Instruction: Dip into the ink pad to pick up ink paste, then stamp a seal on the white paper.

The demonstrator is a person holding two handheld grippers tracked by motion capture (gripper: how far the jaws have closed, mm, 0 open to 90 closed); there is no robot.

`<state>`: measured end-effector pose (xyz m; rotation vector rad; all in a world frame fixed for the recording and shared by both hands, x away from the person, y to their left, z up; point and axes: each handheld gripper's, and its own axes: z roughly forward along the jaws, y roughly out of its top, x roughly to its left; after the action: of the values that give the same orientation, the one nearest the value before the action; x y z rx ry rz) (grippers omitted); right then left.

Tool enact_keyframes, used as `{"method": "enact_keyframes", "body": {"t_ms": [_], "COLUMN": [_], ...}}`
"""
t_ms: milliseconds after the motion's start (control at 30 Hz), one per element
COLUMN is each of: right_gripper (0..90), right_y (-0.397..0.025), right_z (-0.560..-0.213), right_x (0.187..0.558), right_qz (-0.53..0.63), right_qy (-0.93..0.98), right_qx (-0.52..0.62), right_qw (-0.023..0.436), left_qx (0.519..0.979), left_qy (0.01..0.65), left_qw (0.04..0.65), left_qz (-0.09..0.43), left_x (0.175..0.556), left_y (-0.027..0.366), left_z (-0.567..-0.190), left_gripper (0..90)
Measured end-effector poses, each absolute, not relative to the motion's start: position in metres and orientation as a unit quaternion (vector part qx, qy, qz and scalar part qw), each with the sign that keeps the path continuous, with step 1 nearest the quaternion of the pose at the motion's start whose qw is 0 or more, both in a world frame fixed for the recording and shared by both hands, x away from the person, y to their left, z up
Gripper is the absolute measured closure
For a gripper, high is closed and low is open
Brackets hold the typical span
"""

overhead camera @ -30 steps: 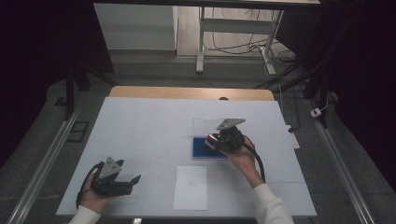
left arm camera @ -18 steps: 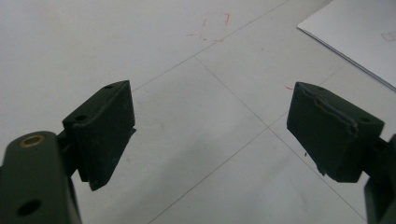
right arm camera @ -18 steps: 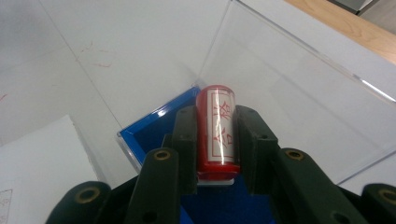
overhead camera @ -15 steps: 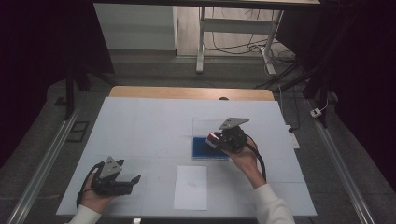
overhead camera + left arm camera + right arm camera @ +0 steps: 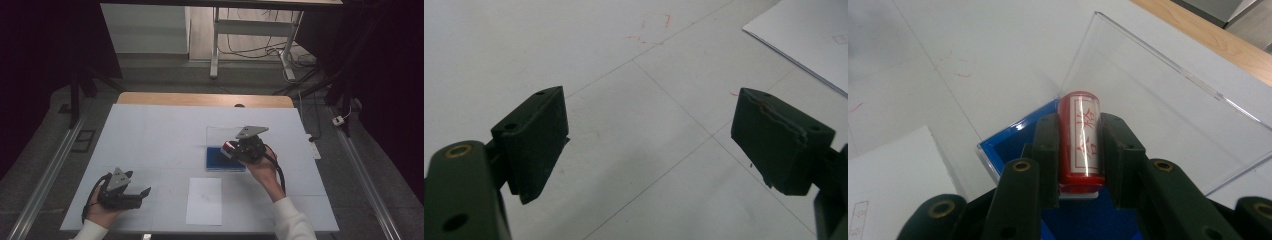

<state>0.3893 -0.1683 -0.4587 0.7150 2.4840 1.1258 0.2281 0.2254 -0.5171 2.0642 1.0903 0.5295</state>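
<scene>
Right gripper view gave the story at once: the right gripper [image 5: 1079, 150] had its fingers [image 5: 1046, 155] clenched on a red cylinder stamp [image 5: 1080, 140], one finger on each side of the barrel. The stamp wore a white label with red characters running along its length, and red end caps. Directly beneath it sat the blue ink pad [image 5: 1013, 140], with its clear lid [image 5: 1158, 100] tipped back and open behind. My read: the stamp was held low over the pad so its face could be inked, or had just been; whether it touched the pad I could not tell.

From the high view, the right gripper [image 5: 240, 149] hovered at the blue ink pad [image 5: 220, 159], toward the right half of the desk [image 5: 150, 130], roughly midway between the far and near edges. A white sheet of paper [image 5: 204, 200] lay near the front edge, close by the pad, a faint printed mark on it. That placement looked deliberate, I judged: ink first, then a short trip to the sheet.

Over at the front left corner, the left gripper [image 5: 122, 192] rested with its fingers [image 5: 531, 137] released and spread wide, nothing between them, just bare desk and a corner of the paper [image 5: 809, 35] beyond. It appeared to be waiting, perhaps to steady the sheet.
</scene>
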Motion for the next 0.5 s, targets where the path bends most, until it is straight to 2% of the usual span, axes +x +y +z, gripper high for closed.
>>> {"method": "enact_keyframes", "body": {"t_ms": [500], "right_gripper": [69.9], "right_y": [-0.1677], "right_z": [-0.4528], "right_x": [0.3804], "right_qz": [0.404], "right_qy": [0.869], "right_qx": [0.241], "right_qw": [0.154], "left_qx": [0.803], "left_qy": [0.423], "left_qw": [0.366], "left_qz": [0.206], "left_x": [0.2279], "left_y": [0.2254], "left_z": [-0.5169], "left_gripper": [15.7]}}
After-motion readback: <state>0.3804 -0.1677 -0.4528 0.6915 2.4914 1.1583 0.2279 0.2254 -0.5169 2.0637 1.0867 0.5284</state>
